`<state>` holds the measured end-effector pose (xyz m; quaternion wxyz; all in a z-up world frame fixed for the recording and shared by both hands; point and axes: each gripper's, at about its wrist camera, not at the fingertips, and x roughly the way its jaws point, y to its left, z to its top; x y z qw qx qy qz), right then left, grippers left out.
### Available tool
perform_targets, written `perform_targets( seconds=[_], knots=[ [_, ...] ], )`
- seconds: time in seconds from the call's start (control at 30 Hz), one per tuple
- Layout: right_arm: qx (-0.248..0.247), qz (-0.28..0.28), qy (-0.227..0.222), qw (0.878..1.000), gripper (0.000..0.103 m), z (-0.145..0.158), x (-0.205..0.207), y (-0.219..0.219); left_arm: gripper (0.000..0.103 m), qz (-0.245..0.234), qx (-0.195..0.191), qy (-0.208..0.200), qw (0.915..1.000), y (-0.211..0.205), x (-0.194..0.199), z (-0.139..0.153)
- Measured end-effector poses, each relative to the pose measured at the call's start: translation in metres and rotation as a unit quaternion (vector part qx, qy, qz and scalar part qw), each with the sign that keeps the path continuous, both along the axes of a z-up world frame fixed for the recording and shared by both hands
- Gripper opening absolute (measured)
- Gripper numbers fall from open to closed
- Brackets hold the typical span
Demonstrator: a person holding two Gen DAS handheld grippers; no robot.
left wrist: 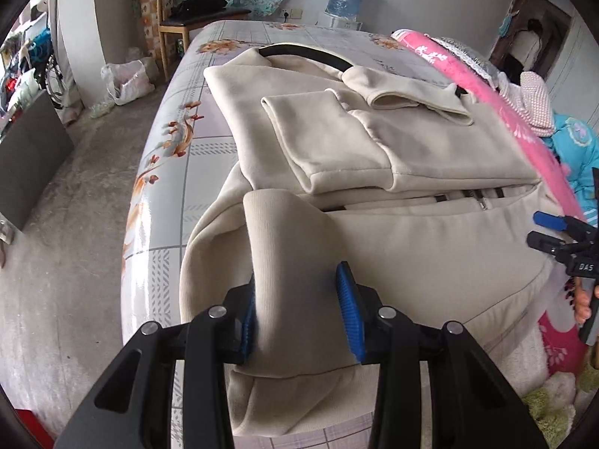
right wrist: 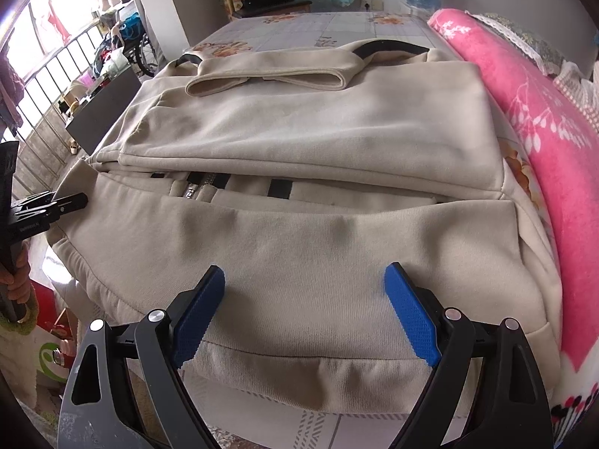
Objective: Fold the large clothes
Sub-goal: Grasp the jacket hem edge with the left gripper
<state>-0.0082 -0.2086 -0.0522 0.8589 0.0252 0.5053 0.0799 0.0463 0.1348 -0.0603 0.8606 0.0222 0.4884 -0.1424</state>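
Left tongs (left wrist: 299, 314) clamp a bunched fold of the beige jacket's (left wrist: 430, 232) near corner, blue pads (left wrist: 346, 310) pressing fabric on both sides. Right tongs (right wrist: 305, 310) stand wide over the jacket's (right wrist: 299, 247) near hem, nothing gripped; pads (right wrist: 408, 314) sit just above or on the cloth, contact unclear. Jacket lies on the bed (left wrist: 209, 142), partly folded: sleeves laid across the chest, zipper (right wrist: 192, 189) showing in the gap between front panels. Pink blanket (right wrist: 543, 131) lies along its right edge. Wooden chair (left wrist: 176, 26) stands beyond the bed.
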Motion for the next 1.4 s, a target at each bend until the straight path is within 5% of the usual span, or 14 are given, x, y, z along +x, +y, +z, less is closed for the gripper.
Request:
perform_targets(
  seconds=[0.5, 1.4],
  knots=[
    [0.06, -0.016, -0.048, 0.997, 0.083, 0.035, -0.035, -0.058, 0.036, 0.078, 0.133, -0.066, 0.9858, -0.033, -0.016, -0.001],
    [0.06, -0.012, -0.059, 0.996, 0.081, 0.032, -0.049, -0.096, 0.036, 0.125, 0.169, -0.069, 0.9753, -0.046, -0.022, -0.002]
  ],
)
